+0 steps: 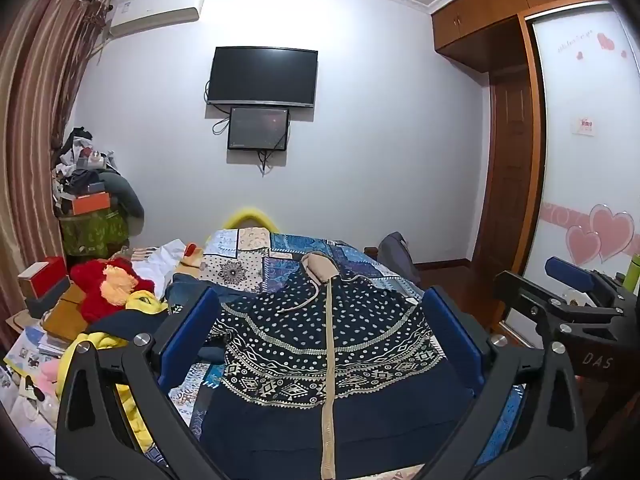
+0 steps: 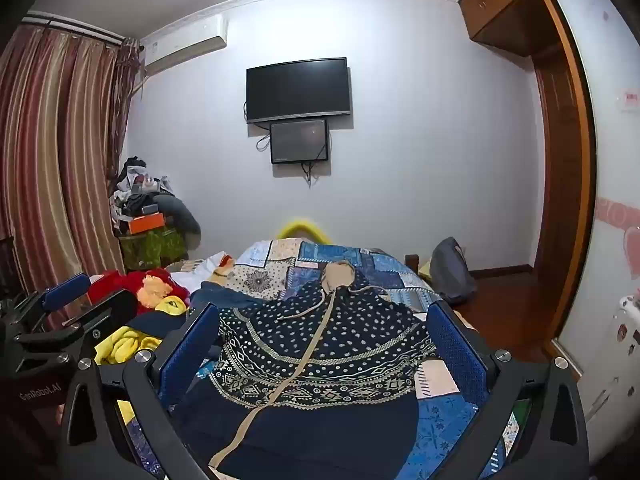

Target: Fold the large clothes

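A large navy hooded jacket with white dots, patterned bands and a beige zipper strip lies flat on the bed, hood at the far end. It also shows in the right wrist view. My left gripper is open and empty above the jacket's middle. My right gripper is open and empty above the same garment. The right gripper shows at the right edge of the left wrist view; the left gripper shows at the left edge of the right wrist view.
The bed has a blue patchwork cover. Plush toys and clothes pile on its left side, with boxes and clutter by the curtain. A grey bag sits on the floor to the right, near the wardrobe.
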Available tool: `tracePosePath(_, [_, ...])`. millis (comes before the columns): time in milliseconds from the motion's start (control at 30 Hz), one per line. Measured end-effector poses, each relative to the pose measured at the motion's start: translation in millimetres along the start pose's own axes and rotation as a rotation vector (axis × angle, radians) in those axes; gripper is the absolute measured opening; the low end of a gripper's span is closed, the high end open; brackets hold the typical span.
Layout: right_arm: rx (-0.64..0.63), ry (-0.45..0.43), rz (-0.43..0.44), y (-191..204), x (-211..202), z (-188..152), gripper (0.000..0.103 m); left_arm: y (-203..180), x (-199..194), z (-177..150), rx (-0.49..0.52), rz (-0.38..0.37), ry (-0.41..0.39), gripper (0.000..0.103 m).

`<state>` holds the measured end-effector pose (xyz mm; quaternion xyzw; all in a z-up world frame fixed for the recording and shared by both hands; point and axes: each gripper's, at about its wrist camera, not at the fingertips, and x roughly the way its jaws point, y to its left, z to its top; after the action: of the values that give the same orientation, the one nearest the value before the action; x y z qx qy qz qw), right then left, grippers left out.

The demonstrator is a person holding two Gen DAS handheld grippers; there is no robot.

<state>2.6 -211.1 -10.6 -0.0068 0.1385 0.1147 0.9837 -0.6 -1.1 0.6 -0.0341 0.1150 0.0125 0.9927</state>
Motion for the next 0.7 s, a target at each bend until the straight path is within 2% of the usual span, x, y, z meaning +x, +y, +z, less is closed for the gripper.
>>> tracePosePath(200, [0.000,0.000,-0.008,0.8,0.5,1.7,0.103,-1.4,-1.9,2.1,-0.004,0.016,-0.004,0.103])
tracePosePath(233, [0.002,0.002,-0.007,-0.8,1.1,-0.2,0.103,-1.7,3.4,-1.8,0.003,-0.011,0.004,0.103])
tracePosePath(700, [0.007,0.006,-0.008,0.2,1.5,-0.5,0.103,3.4,7.5,-0.9,-0.014,-0.027,0.010,0.103])
